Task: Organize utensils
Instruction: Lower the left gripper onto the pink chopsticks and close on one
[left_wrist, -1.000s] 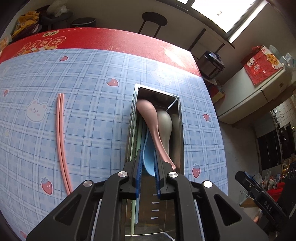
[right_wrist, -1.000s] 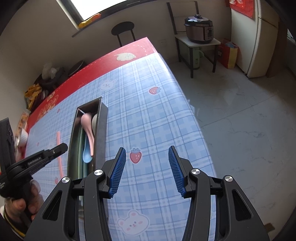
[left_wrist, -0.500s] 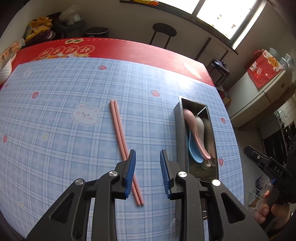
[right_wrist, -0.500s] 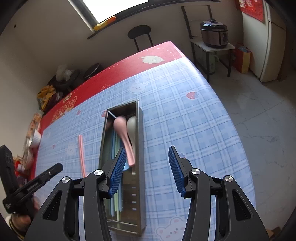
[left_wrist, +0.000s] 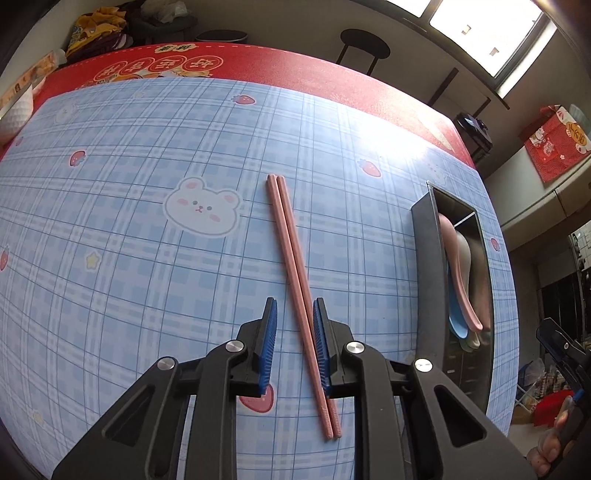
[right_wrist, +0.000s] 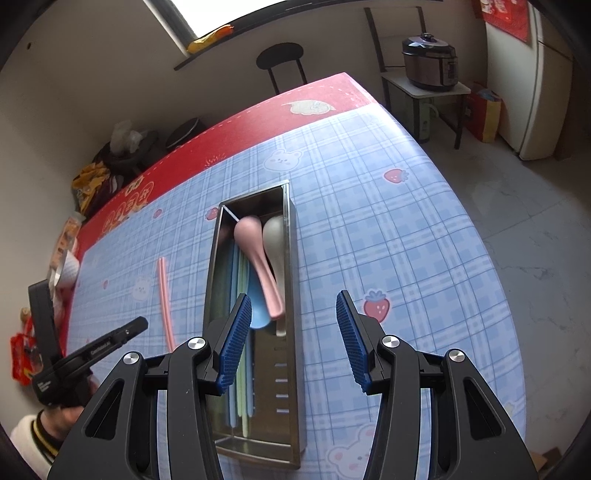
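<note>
A pair of pink chopsticks (left_wrist: 295, 266) lies flat on the blue plaid tablecloth. My left gripper (left_wrist: 294, 339) is open, and the chopsticks' near part runs between its blue pads, close to the right one. A steel utensil box (right_wrist: 293, 295) holds a pink spoon (right_wrist: 258, 258), a grey spoon (right_wrist: 277, 243), a blue spoon and several green and blue chopsticks. My right gripper (right_wrist: 291, 339) is open and empty above the box's near half. The box (left_wrist: 428, 266) also shows at the right in the left wrist view, and the chopsticks (right_wrist: 165, 295) lie left of it.
A white bowl (left_wrist: 16, 114) stands at the table's far left edge. The red border (left_wrist: 258, 62) runs along the far side. A black stool (right_wrist: 284, 62) stands beyond it. A rice cooker (right_wrist: 430, 62) sits on a side stand to the right of the table.
My left gripper has moved left, from over the box to the pink chopsticks, and has opened around them. My right gripper has swung left to hover above the box.
</note>
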